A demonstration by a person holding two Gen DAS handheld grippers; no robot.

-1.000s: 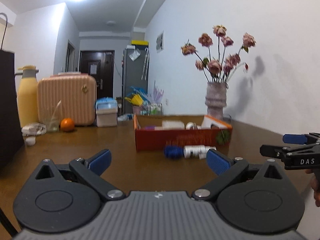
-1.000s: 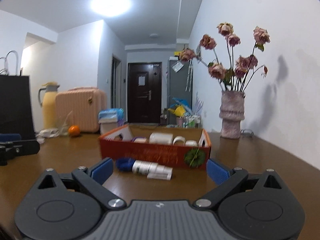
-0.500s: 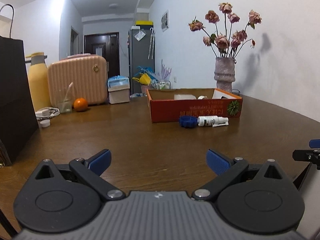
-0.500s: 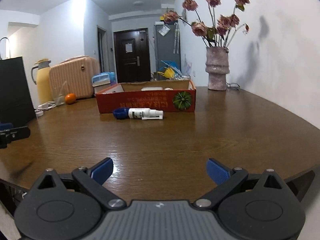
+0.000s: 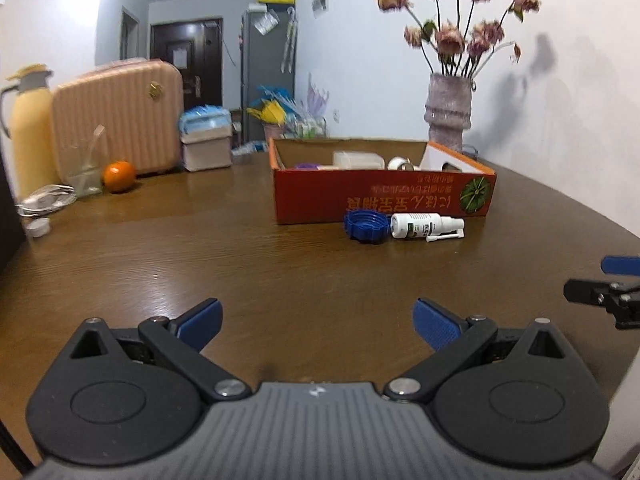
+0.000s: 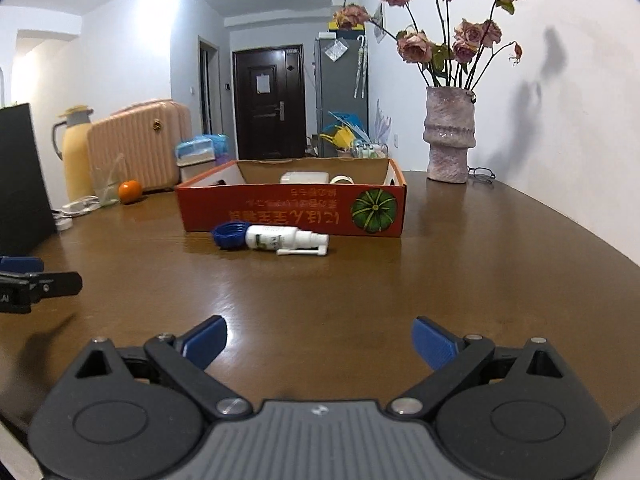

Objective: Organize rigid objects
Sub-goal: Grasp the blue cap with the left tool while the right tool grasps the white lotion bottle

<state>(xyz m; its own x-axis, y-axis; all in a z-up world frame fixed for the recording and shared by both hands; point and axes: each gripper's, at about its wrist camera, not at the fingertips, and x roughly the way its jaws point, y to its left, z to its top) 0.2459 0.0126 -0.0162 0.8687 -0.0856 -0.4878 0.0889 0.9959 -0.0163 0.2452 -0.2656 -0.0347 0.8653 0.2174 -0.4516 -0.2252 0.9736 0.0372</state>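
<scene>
Two grippers hang over the near part of a brown wooden table (image 5: 168,248), both with their blue-padded fingers spread wide and nothing between them. The left gripper (image 5: 316,320) and the right gripper (image 6: 320,340) both face a red cardboard box (image 6: 292,212), which serves as the landmark here. The box stands well beyond both grippers, its printed front wall showing a green pumpkin picture at the right end.

Just in front of that front wall lie two loose things on the bare wood. One is a blue cap (image 6: 230,235), tipped on its side. Touching its right side is a white spray bottle (image 6: 286,240), lying flat with its nozzle pointing away from the cap.

Inside the box a white container (image 6: 305,177) and a roll of tape (image 6: 341,179) show above the rim; the rest of the contents are hidden by the wall.

Behind the box to its right stands a rough vase (image 6: 450,134) of dried roses, with a pair of glasses (image 6: 482,174) beside its base. Left of the box, farther back, sit an orange (image 5: 119,176), a peach-coloured case (image 5: 118,118) and a yellow flask (image 5: 28,124).
</scene>
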